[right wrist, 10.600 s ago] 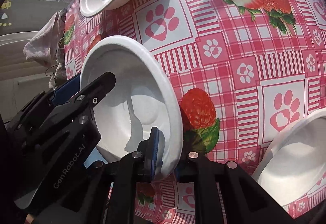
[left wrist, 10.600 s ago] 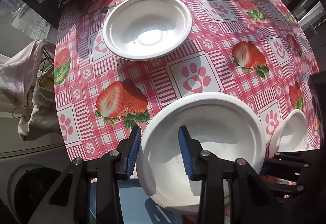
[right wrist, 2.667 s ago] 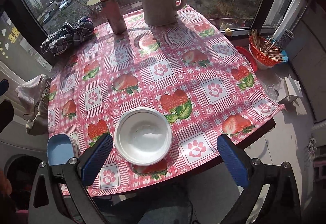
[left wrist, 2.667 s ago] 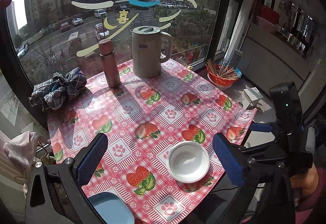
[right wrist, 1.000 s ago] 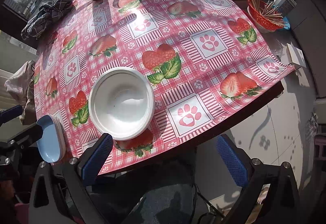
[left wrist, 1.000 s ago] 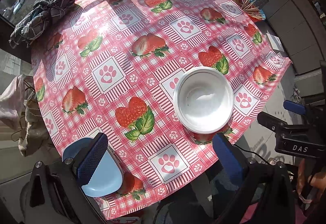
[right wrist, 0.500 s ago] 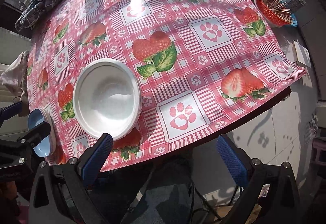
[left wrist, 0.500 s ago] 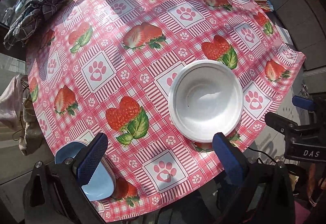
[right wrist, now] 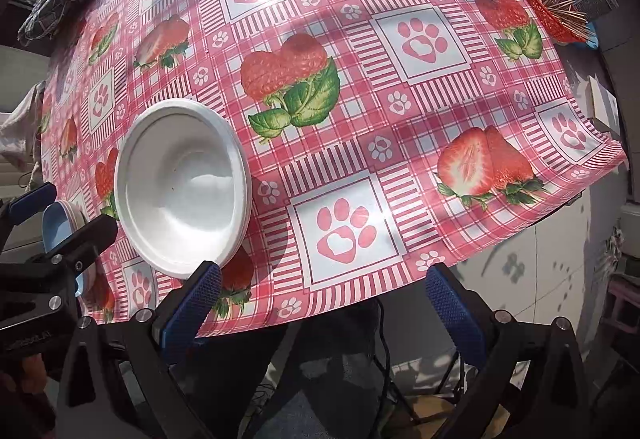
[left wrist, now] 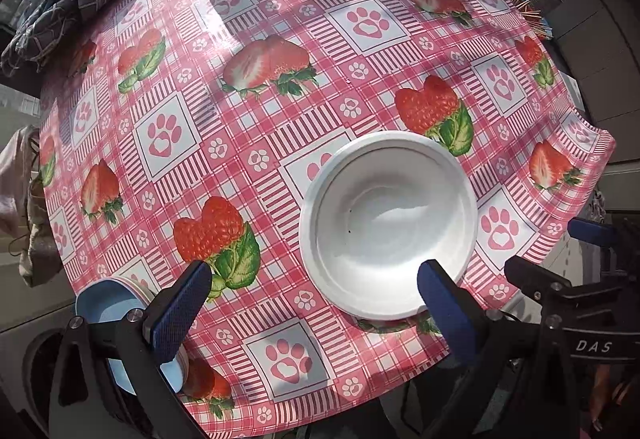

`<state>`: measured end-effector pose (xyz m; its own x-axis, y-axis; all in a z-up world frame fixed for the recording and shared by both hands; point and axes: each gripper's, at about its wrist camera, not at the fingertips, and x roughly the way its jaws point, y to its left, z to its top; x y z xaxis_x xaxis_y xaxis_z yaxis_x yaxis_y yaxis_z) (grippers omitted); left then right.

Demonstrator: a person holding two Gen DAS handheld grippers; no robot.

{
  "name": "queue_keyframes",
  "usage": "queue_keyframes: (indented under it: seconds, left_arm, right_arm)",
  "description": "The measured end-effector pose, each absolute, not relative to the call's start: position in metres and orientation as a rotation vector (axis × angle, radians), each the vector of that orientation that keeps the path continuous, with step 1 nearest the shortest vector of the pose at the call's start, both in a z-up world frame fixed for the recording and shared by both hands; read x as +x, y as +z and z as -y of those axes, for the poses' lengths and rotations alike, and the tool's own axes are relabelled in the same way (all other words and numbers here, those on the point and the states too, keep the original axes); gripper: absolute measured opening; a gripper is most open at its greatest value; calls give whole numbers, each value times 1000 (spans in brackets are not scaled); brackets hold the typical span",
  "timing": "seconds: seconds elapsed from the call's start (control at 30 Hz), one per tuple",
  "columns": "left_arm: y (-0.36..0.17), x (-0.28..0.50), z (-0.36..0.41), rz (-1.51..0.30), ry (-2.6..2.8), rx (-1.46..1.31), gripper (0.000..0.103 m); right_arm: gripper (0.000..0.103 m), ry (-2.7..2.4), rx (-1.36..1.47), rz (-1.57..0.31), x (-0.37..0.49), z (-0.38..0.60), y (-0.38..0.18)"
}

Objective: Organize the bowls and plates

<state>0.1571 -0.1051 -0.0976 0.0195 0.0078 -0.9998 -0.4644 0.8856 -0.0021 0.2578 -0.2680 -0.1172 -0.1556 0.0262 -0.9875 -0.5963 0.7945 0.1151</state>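
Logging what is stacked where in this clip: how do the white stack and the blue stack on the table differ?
The white bowls are white and sit in full view near the table's front edge; the blue dishes are pale blue, at the left corner, partly hidden behind the left gripper. The white ones look wider. Both are nested stacks, upright, ungripped.

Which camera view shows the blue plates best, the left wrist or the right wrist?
The left wrist view: the blue plates sit at the table's near-left edge, partly behind the left gripper. In the right wrist view the plates are only a thin sliver at the frame's left edge.
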Motion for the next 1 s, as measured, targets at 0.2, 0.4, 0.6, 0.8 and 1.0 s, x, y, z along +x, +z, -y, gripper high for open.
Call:
queue_keyframes:
  seconds: [0.2, 0.4, 0.6, 0.8, 1.0]
  left_arm:
    - [-105, 153, 95, -1526, 439, -418, 103]
    - [-109, 152, 91, -1523, 458, -428, 103]
    - [-113, 151, 90, -1525, 477, -439, 103]
    - [-116, 149, 87, -1529, 490, -446, 103]
    - [-120, 149, 87, -1535, 496, -444, 103]
  right_arm:
    - [103, 585, -486, -1643, 268, 262, -119]
    - [103, 590, -507, -1646, 273, 254, -126]
    - [103, 602, -534, -1657, 270, 247, -132]
    - [103, 610, -538, -1660, 268, 241, -138]
    - [103, 609, -535, -1665, 269, 240, -141]
